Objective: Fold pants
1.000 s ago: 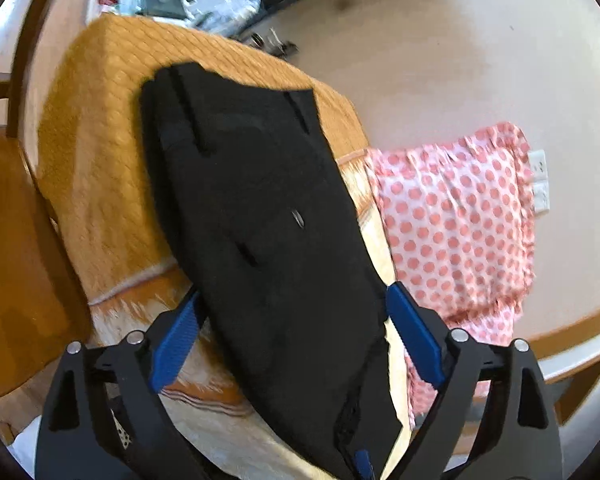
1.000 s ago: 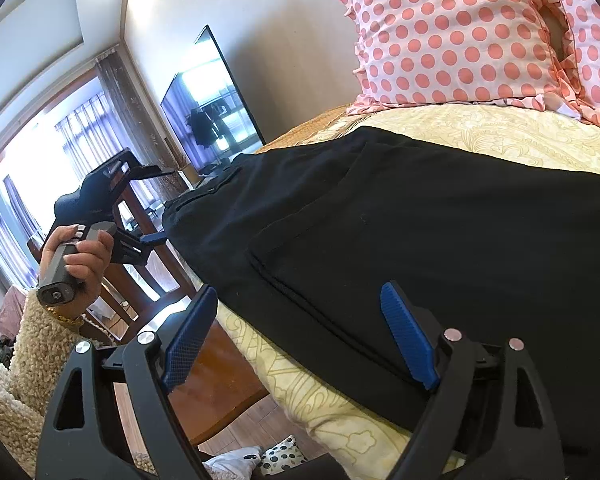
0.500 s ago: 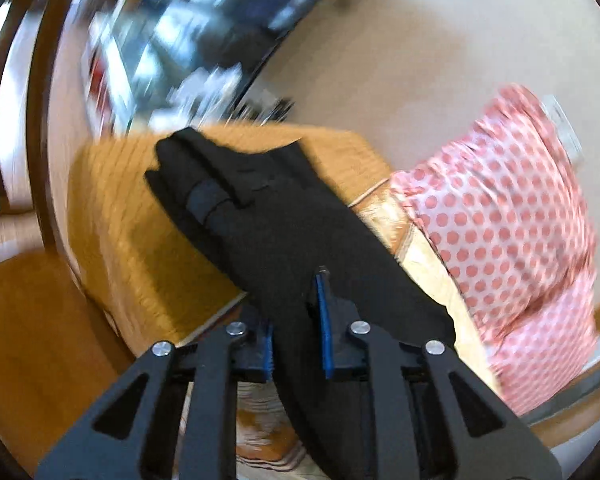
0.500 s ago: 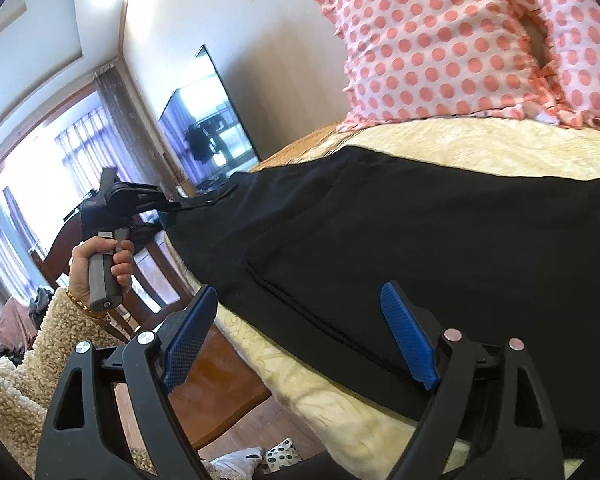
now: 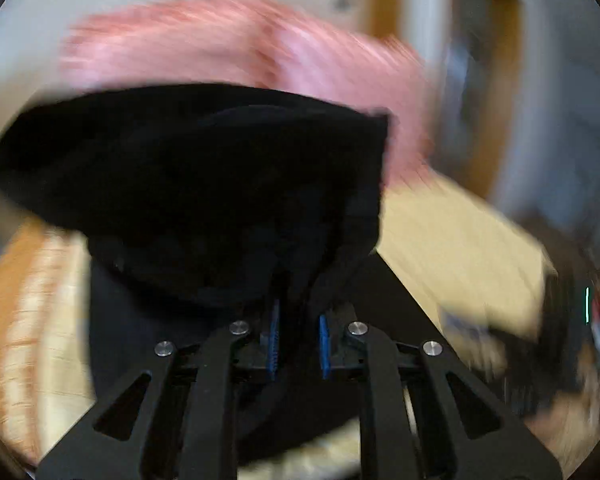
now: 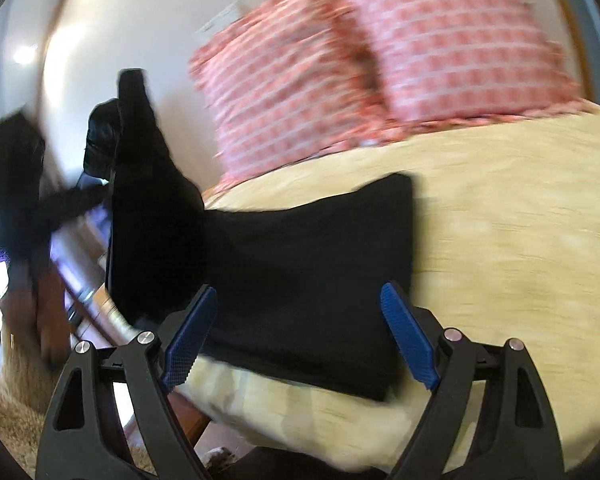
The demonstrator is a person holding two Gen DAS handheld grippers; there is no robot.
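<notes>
- Black cloth fills the middle of the left view: the pants (image 5: 188, 168) bunch up and hang in a big fold in front of the camera.
- The left gripper (image 5: 299, 340) is pinched on the pants, with its blue pads (image 5: 275, 336) close together and black cloth squeezed between them.
- This view is very blurry, so small things in it are hard to make out.
- A pink pillow (image 5: 236, 44) shows as a smear above the pants.
- The yellow bed (image 5: 452, 248) lies to the right of the pants.
- In the right view, a lifted end of the pants (image 6: 148, 200) stands up tall on the left side.
- A dark shape far left looks like the other gripper, but it is too blurry to be sure.
- The rest of the pants lies flat on the bed (image 6: 500, 240), near its front edge.
- The right gripper (image 6: 300, 340) has its two blue fingers (image 6: 190, 340) wide apart, with nothing between them.
- It hangs just above the flat part of the pants; I cannot tell if it touches the cloth.
- Two pink pillows (image 6: 440, 36) lean at the back of the bed, well apart from the pants.
</notes>
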